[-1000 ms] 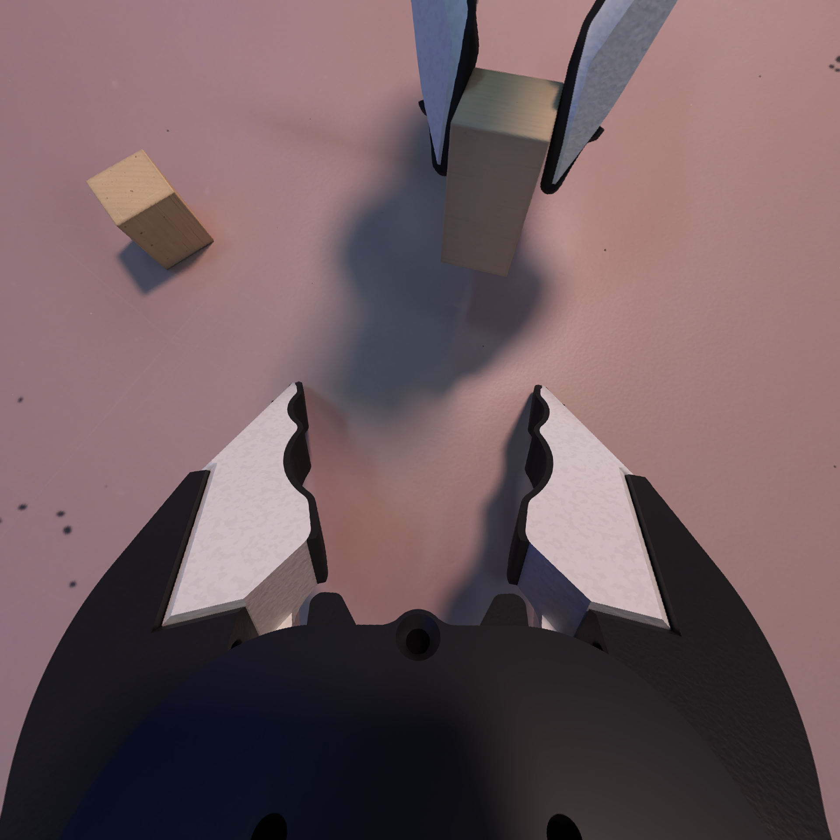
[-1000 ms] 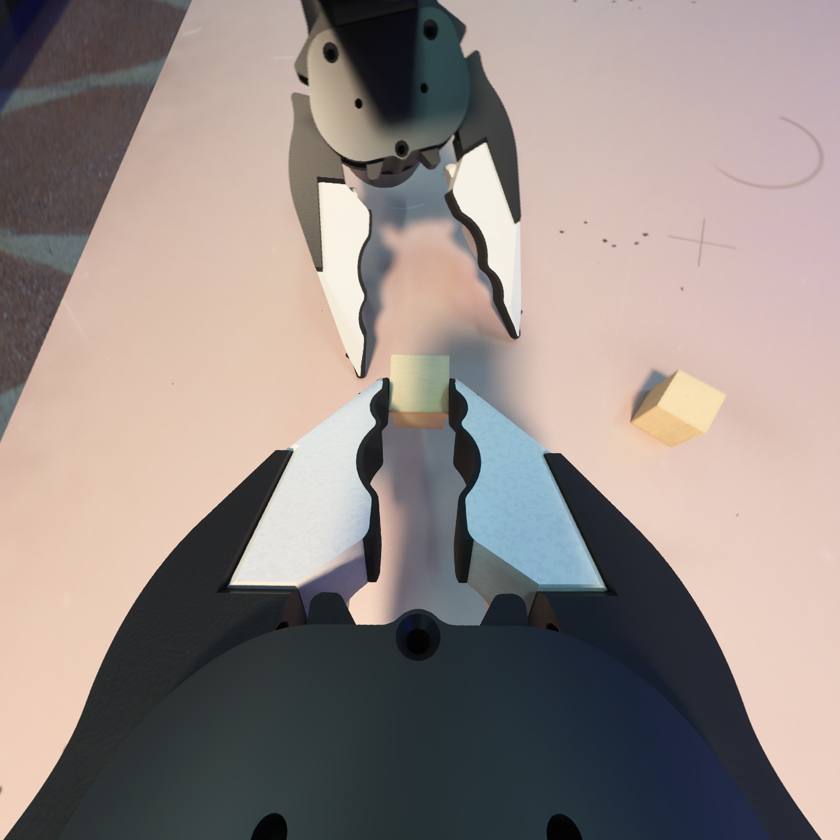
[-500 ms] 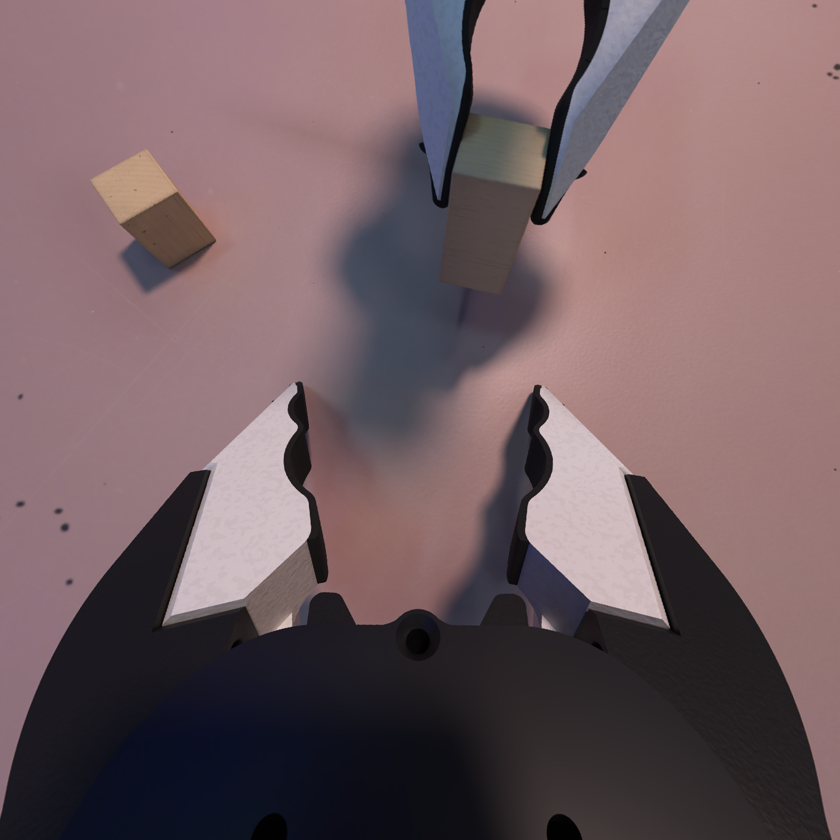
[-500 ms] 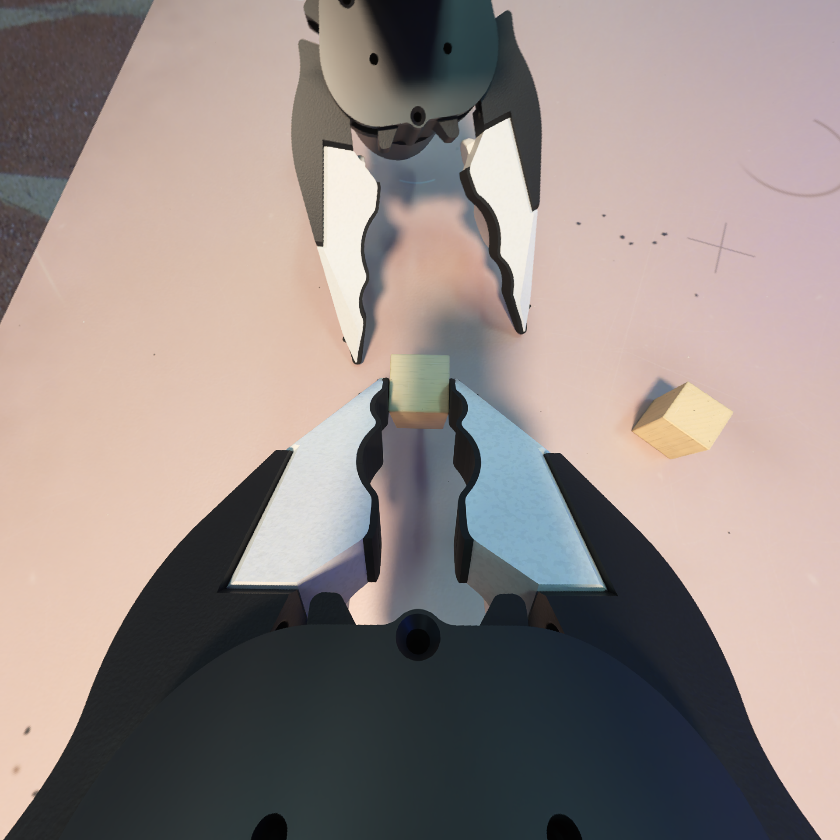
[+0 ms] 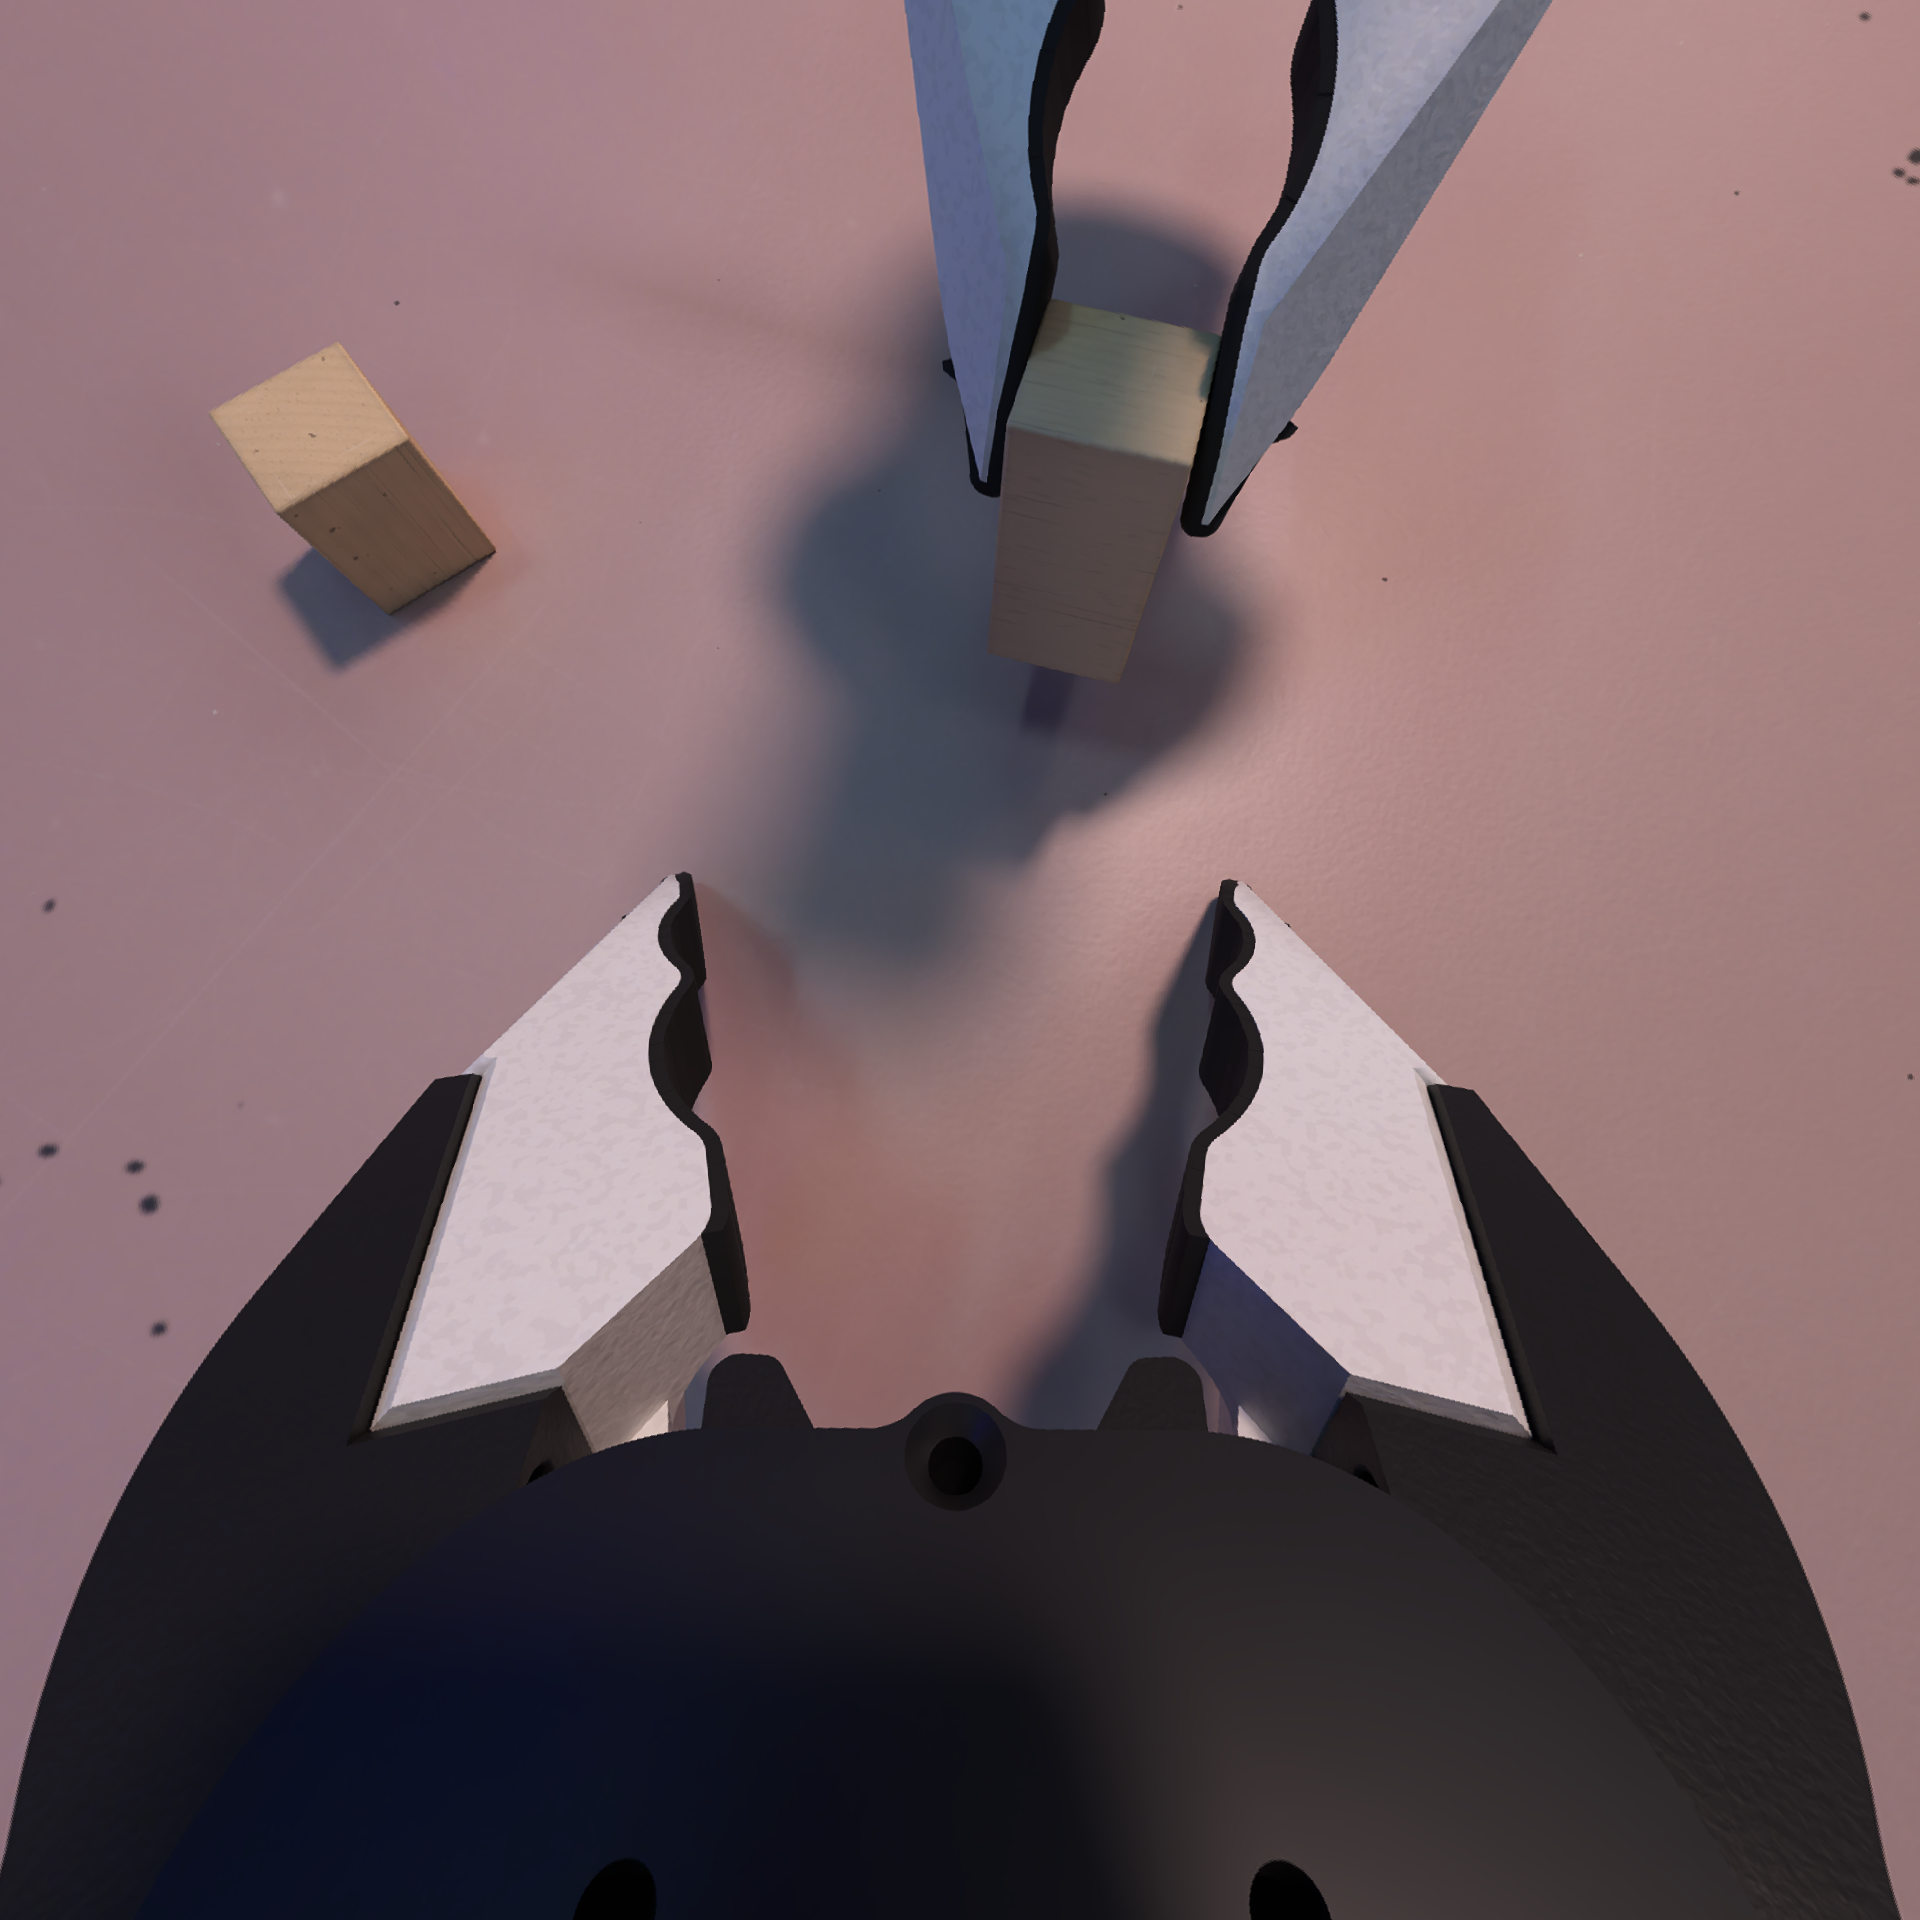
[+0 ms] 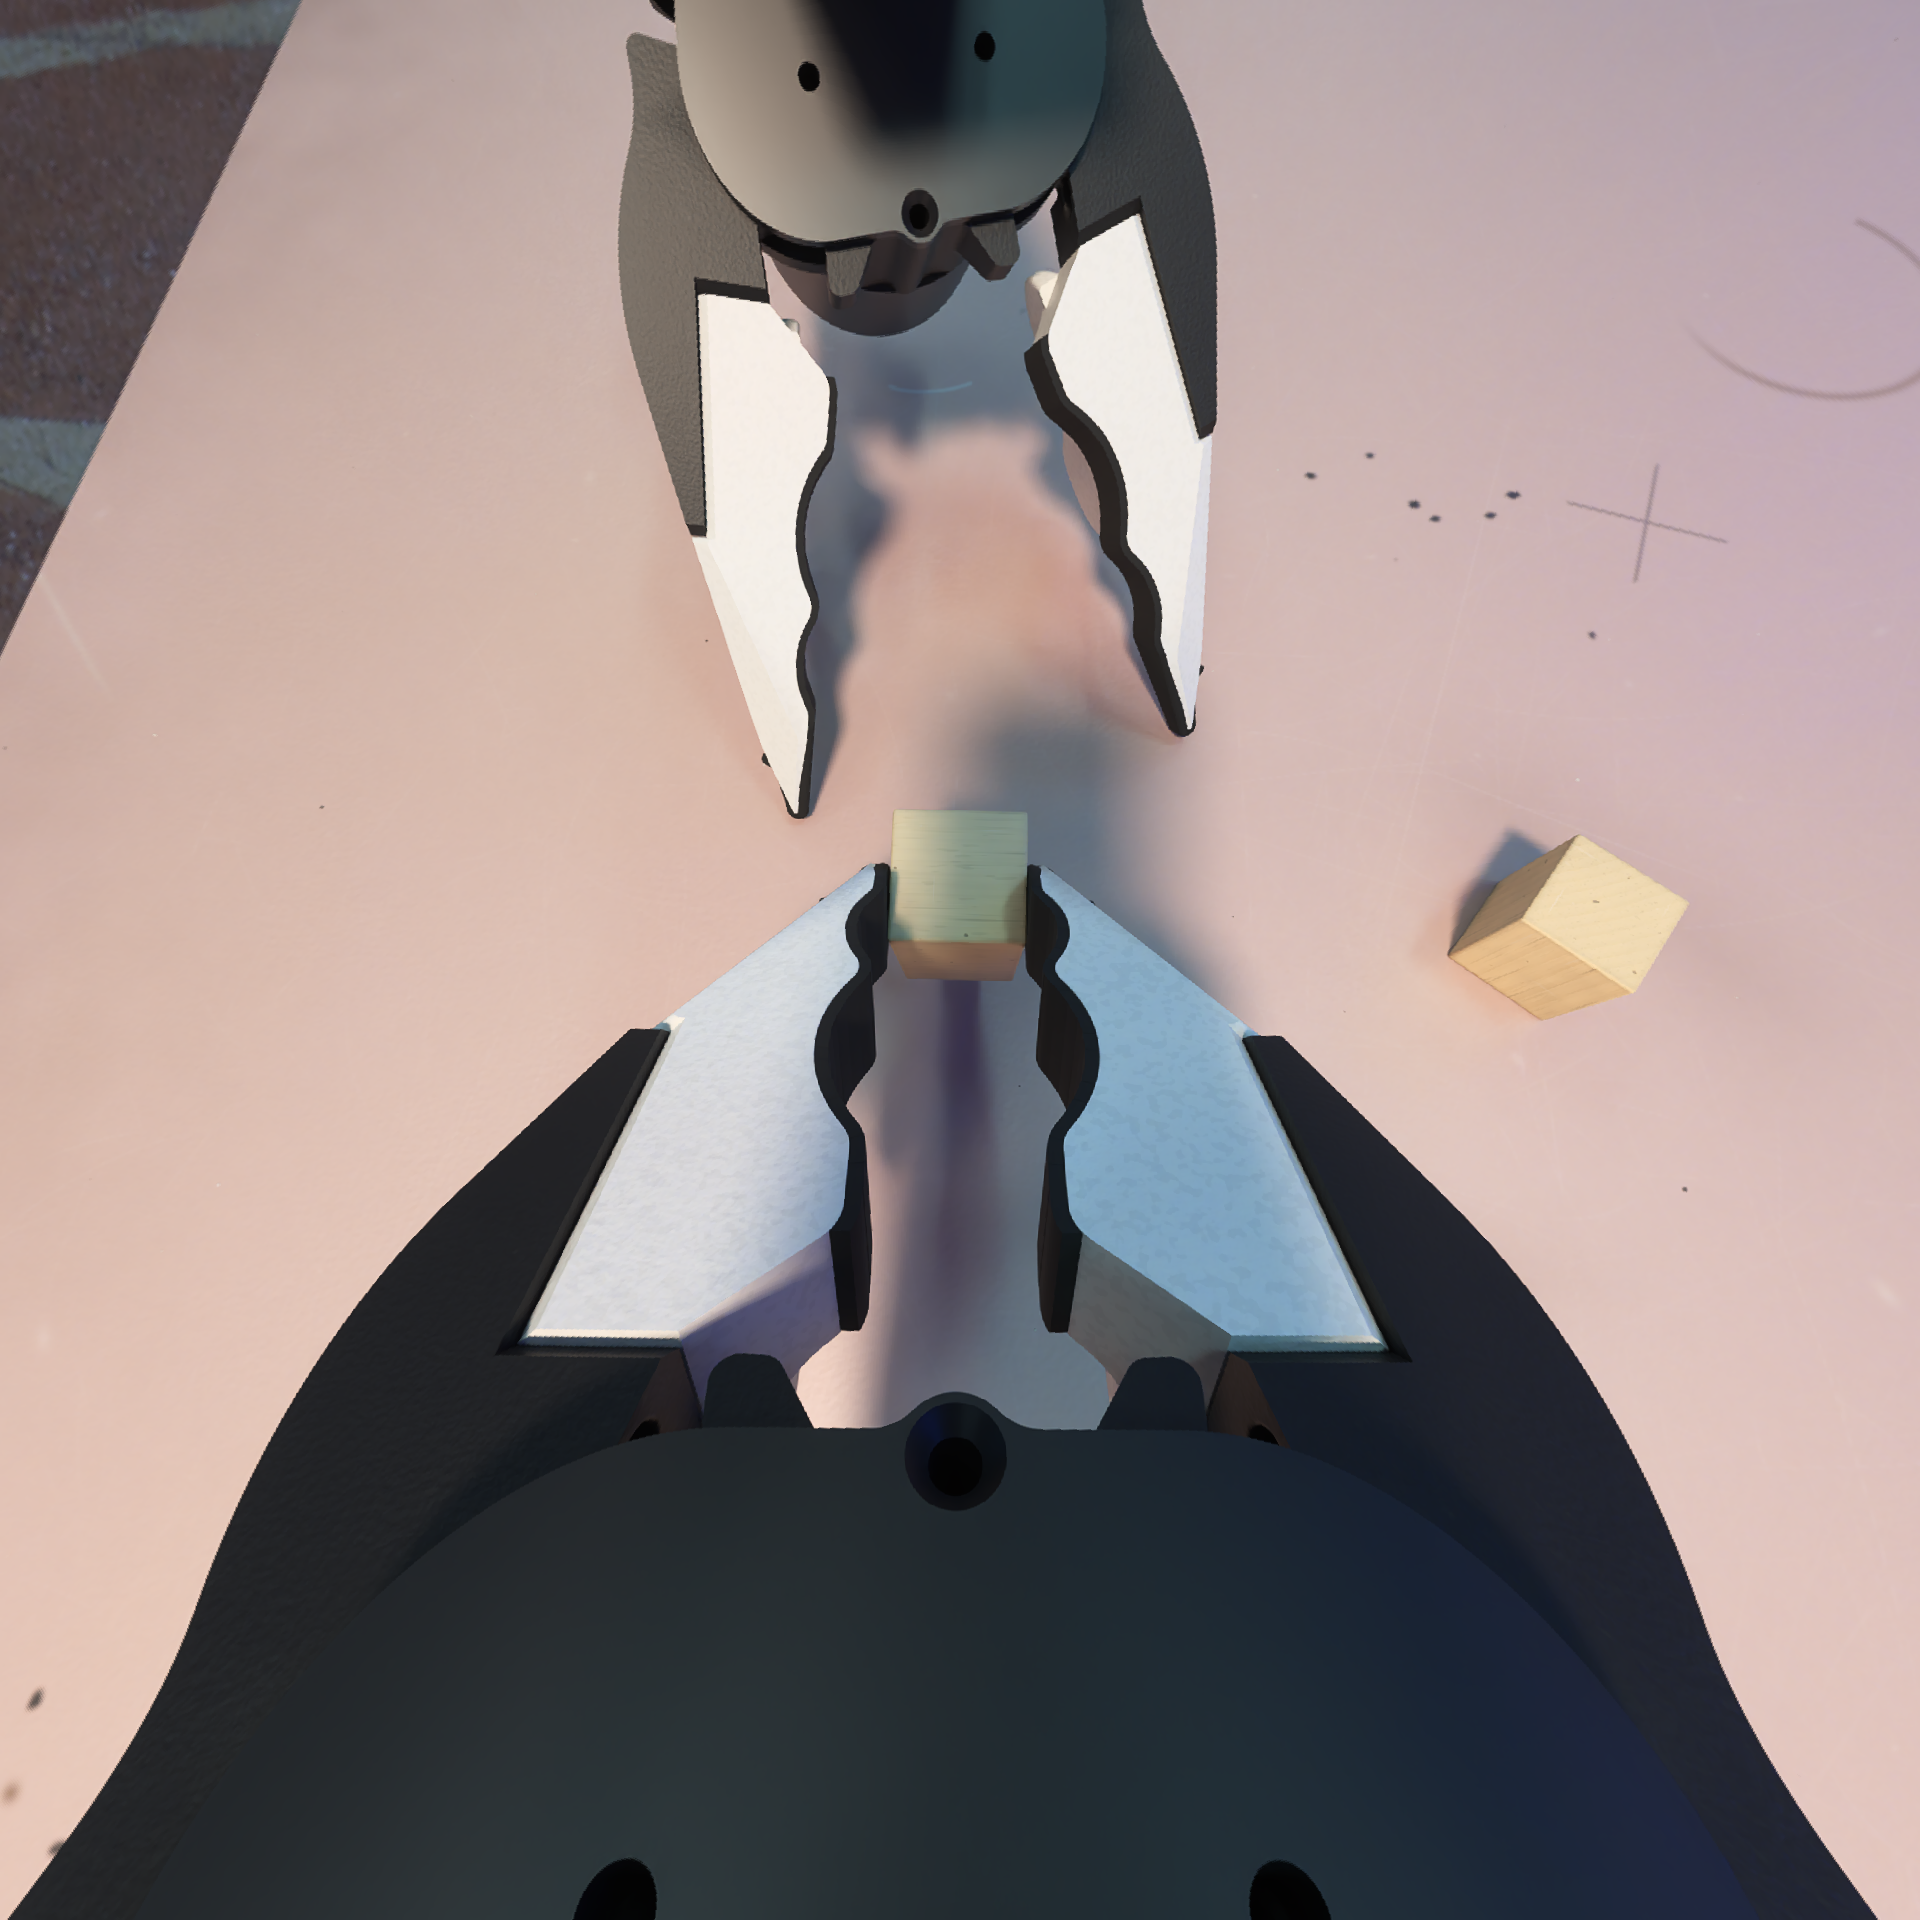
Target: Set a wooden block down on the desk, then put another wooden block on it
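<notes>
My right gripper [image 6: 956,883] is shut on a pale wooden block [image 6: 956,883], held upright between its fingertips just above the pink desk [image 6: 312,1039]. In the left wrist view the same block [image 5: 1091,488] hangs between the right gripper's fingers [image 5: 966,260], its lower end close over its shadow. A second wooden block [image 6: 1569,925] lies alone on the desk to the right; it shows at the left in the left wrist view [image 5: 353,478]. My left gripper [image 5: 956,894] is open and empty, facing the held block; it shows across the desk in the right wrist view [image 6: 987,769].
The desk's left edge [image 6: 135,416] runs along the upper left of the right wrist view, with dark patterned floor [image 6: 83,208] beyond it. A pencilled cross [image 6: 1647,530], an arc [image 6: 1818,384] and ink specks [image 5: 135,1174] mark the desk.
The right gripper has lowered the held block toward the desk, closing the gap to its shadow. The left gripper stays open and in place. The loose block has not moved.
</notes>
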